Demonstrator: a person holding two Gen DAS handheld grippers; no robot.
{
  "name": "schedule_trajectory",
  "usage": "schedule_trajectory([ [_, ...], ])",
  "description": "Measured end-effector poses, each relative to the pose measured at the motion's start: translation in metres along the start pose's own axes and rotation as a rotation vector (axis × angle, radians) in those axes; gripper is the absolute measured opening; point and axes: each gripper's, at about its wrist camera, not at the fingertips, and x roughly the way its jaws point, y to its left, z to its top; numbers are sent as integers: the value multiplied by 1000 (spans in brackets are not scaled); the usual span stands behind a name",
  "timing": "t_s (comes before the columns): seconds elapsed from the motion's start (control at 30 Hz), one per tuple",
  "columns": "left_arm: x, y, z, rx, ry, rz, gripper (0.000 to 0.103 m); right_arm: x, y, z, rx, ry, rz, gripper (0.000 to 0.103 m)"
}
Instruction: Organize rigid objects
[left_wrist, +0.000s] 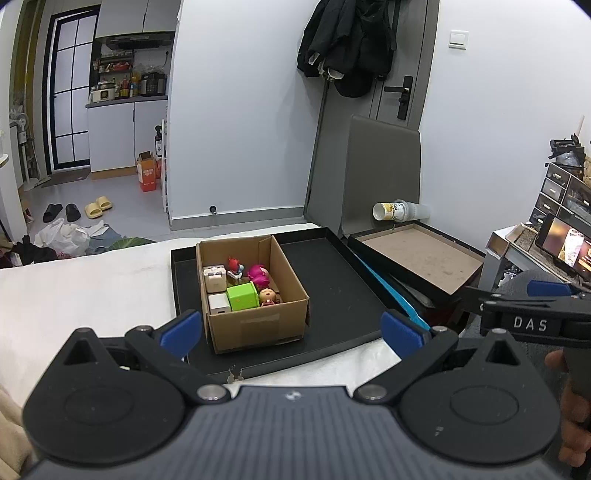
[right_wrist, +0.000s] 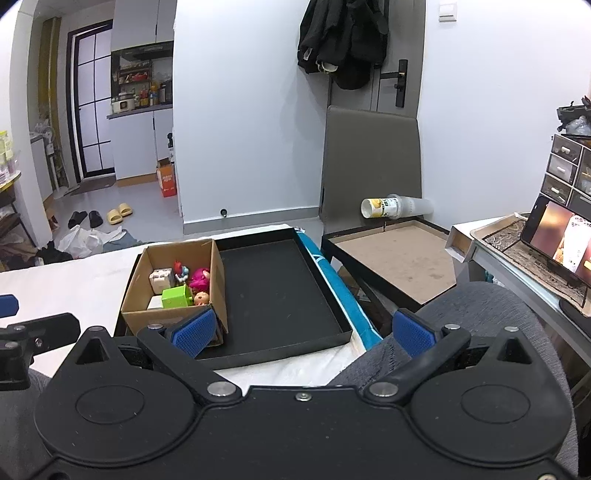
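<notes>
A cardboard box (left_wrist: 258, 317) (right_wrist: 136, 295) stands in the left part of a black tray (left_wrist: 332, 288) (right_wrist: 277, 288) on a white surface. Inside it lie a green cube (left_wrist: 242, 296) (right_wrist: 175, 296), two cream cubes (left_wrist: 214, 277) (right_wrist: 161, 278), a pink-haired figure (left_wrist: 258, 274) (right_wrist: 199, 279), a red and blue figure (left_wrist: 235, 266) and a small doll head (left_wrist: 267, 296) (right_wrist: 201, 297). My left gripper (left_wrist: 291, 332) hangs open in front of the box, holding nothing. My right gripper (right_wrist: 303, 332) is open too, near the tray's front edge, over a grey-clad knee.
A second black tray with a brown base (left_wrist: 417, 254) (right_wrist: 399, 258) sits to the right, with a paper cup stack (left_wrist: 400, 211) (right_wrist: 395, 206) on its side behind it. A grey chair back (right_wrist: 369, 162) stands beyond. A phone (right_wrist: 557, 240) rests on a side table at right.
</notes>
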Motion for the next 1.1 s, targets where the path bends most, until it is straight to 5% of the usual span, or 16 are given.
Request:
schedule_trajectory([
  [1.1,3,-7,-1,13,15,-10,103,-1,1,-1,1,2,-3,103],
])
